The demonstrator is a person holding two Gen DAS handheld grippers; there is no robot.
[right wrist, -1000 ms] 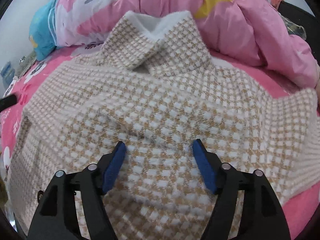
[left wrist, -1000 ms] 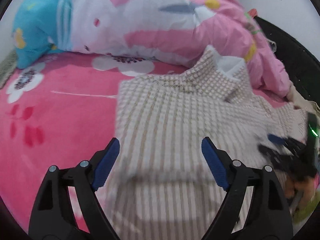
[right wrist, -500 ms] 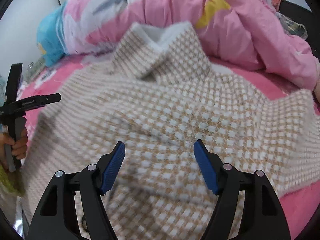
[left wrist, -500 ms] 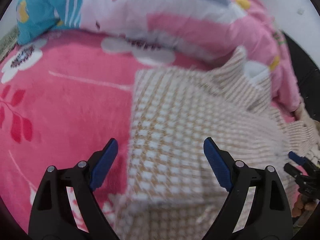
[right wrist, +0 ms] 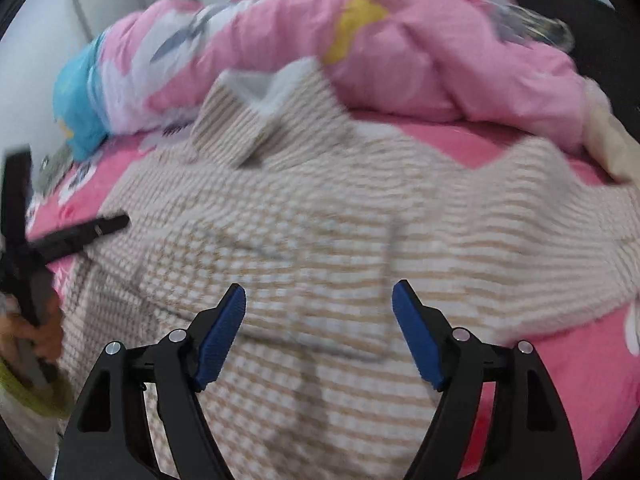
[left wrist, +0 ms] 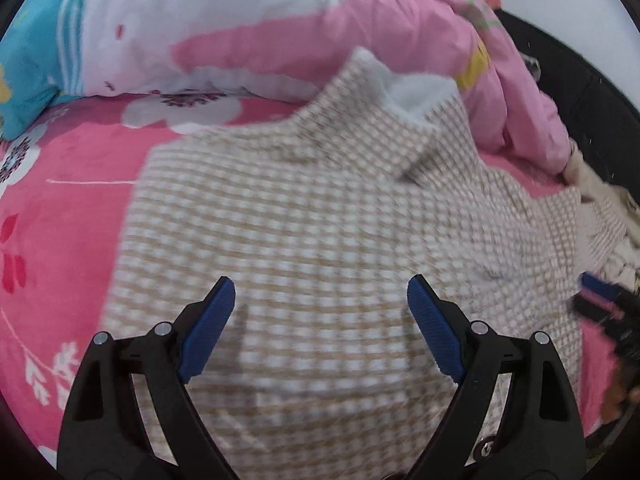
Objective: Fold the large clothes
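A large beige and white checked sweater (left wrist: 320, 220) with a white-lined collar lies spread flat on a pink bed, collar toward the duvet. It also fills the right wrist view (right wrist: 340, 240). My left gripper (left wrist: 320, 320) is open and empty above the sweater's lower left part. My right gripper (right wrist: 318, 328) is open and empty above the sweater's lower middle. The right gripper shows at the far right of the left wrist view (left wrist: 600, 296); the left gripper shows at the left edge of the right wrist view (right wrist: 80, 232).
A bunched pink, white and blue duvet (left wrist: 260, 28) lies along the far side of the bed, touching the collar. The pink flowered sheet (left wrist: 60, 208) shows to the left of the sweater. A dark object (left wrist: 580, 92) stands at the far right.
Both grippers have stayed open and shifted over the sweater. The left view has swung right, back onto the sweater. The right gripper has pulled back, showing more of the right sleeve side.
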